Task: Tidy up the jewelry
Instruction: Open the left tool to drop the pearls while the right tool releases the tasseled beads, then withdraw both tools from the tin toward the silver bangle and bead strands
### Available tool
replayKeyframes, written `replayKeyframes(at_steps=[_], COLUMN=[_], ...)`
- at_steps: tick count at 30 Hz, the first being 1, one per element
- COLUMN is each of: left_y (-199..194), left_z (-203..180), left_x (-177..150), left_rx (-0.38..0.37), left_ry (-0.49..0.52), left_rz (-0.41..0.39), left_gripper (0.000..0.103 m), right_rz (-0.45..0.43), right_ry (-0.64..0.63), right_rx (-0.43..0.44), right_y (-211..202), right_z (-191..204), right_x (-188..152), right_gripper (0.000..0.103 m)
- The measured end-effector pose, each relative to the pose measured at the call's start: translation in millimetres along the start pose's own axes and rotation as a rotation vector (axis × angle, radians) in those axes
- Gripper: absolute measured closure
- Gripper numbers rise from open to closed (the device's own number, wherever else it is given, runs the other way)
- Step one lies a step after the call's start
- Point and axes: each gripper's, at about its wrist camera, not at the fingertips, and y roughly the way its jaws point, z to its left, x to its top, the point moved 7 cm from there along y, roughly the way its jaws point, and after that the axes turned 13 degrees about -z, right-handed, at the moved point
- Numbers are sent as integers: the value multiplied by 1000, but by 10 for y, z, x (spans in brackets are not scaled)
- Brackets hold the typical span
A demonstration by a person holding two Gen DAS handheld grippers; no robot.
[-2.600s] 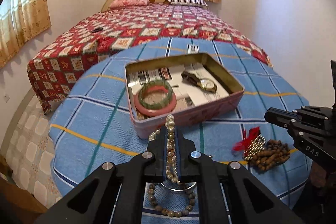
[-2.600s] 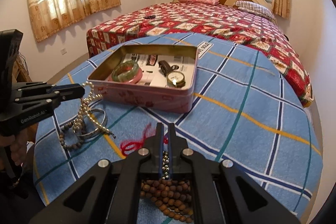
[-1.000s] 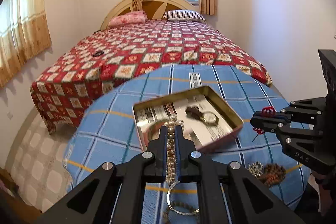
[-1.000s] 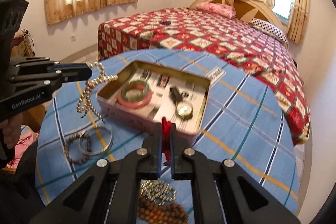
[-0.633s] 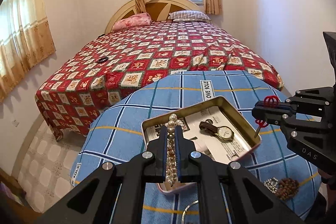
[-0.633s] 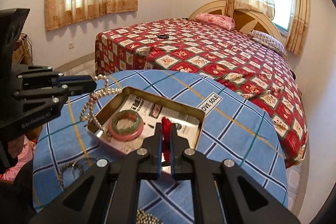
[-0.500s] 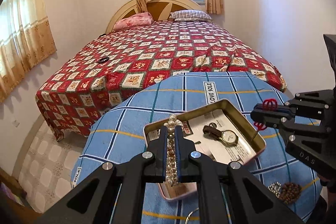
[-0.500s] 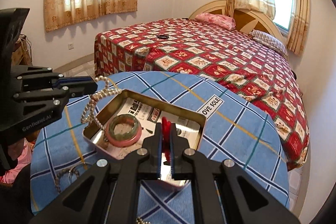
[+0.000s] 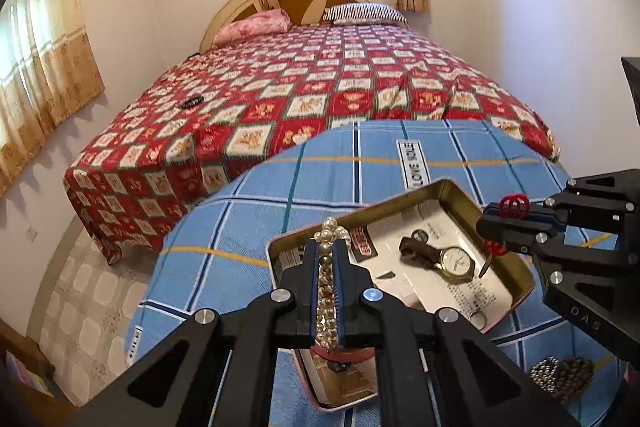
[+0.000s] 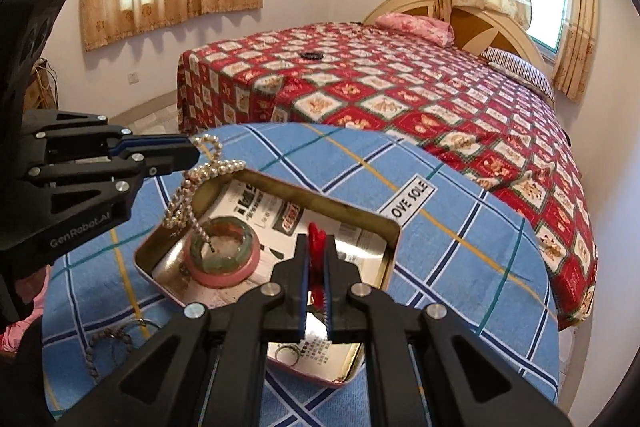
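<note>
An open tin box (image 9: 460,191) (image 10: 394,227) sits on the blue checked tablecloth. Inside lie a wristwatch (image 9: 450,259), a green and pink bangle (image 10: 224,257) and a small ring (image 10: 286,350). My left gripper (image 9: 326,255) (image 10: 192,147) is shut on a pearl necklace (image 9: 328,291) (image 10: 200,187), which dangles over the box's left end above the bangle. My right gripper (image 10: 316,259) (image 9: 486,223) is shut on a red knotted cord ornament (image 10: 317,251) (image 9: 514,205), held above the box's right part near the watch.
A heap of brown and metal beads (image 9: 560,377) lies on the cloth to the right of the box. A bead bracelet and a metal bangle (image 10: 112,343) lie left of the box. A bed with a red patterned cover (image 9: 320,87) stands beyond the round table.
Both grippers lifted their items from the tablecloth and moved forward over the tin box. The pearls now hang above the bangle and the red ornament hangs over the box.
</note>
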Motion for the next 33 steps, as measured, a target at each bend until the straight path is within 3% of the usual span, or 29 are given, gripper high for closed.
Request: replayKeyframes(at_steps=[5, 10, 11, 12, 13, 14, 15, 22, 33], left_y=[132, 208, 204, 203, 184, 157, 116, 78, -123], left_z=[-65, -89, -93, -90, -83, -78, -78, -113, 27], left_x=[-167, -271, -274, -270, -262, -247, -228, -280, -496], left_rx=[-21, -24, -20, -13, -2, 5, 9, 6, 24], left_ry=[7, 9, 13, 14, 13, 13, 16, 40, -21], left_rz=[44, 84, 83, 82, 73, 57, 31, 36, 56], left_gripper=[97, 95, 87, 68, 56, 37, 31, 31, 31], right_rz=[26, 40, 42, 41, 36, 32, 33, 44, 31], right_ry=[10, 18, 15, 14, 14, 17, 22, 58, 90], right_rx=[-9, -31, -34, -38, -44, -47, -48, -62, -66], right_y=[92, 116, 115, 110, 97, 89, 79, 27, -191], right_z=[-40, -90, -93, -97, -104, -114, -122, -193, -214], right_x=[-106, -184, -194, -204, -211, -214, -222, -321, -406], right_gripper=[93, 75, 71, 59, 51, 51, 51, 51, 43])
